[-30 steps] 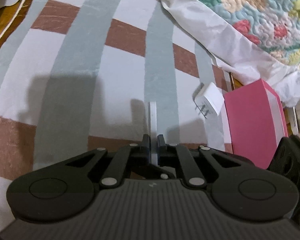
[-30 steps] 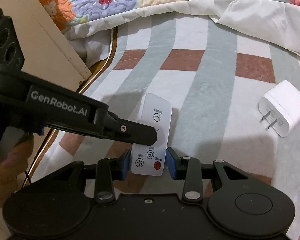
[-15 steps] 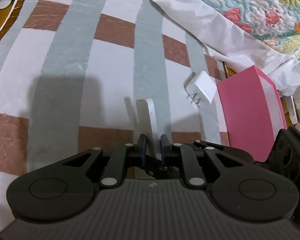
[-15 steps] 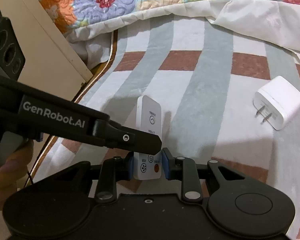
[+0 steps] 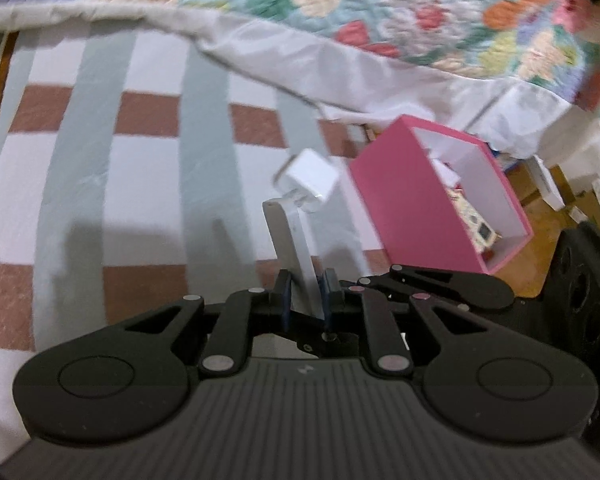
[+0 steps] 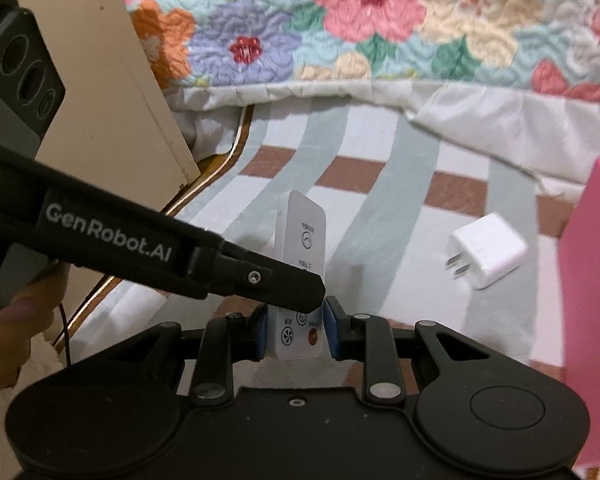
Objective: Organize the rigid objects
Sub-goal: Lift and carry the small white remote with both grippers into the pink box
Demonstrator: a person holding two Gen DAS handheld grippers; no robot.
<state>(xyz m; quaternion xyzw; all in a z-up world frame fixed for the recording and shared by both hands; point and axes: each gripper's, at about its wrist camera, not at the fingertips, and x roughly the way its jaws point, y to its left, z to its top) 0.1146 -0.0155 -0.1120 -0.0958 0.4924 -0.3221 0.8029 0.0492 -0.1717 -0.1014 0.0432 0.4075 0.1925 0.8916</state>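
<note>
A slim white remote control [image 6: 302, 280] with an orange button is lifted off the striped rug, held at its lower end. My right gripper [image 6: 296, 330] is shut on its long sides. My left gripper [image 5: 306, 294] is shut across its flat faces; in the left wrist view the remote [image 5: 290, 248] stands edge-on. The left gripper's finger [image 6: 260, 278] crosses the right wrist view from the left. A white plug adapter [image 6: 486, 256] lies on the rug to the right, also in the left wrist view [image 5: 310, 178]. A pink open box [image 5: 420, 196] stands beyond it.
A floral quilt [image 6: 360, 20] with a white hem hangs along the back. A beige board [image 6: 100, 100] leans at the left. The pink box holds small items [image 5: 476, 220]. Wooden floor and small boxes [image 5: 548, 184] lie at the far right.
My right gripper closed on the remote's sides and my left gripper stayed on it. Both lifted it off the rug and swung right, bringing the pink box into view.
</note>
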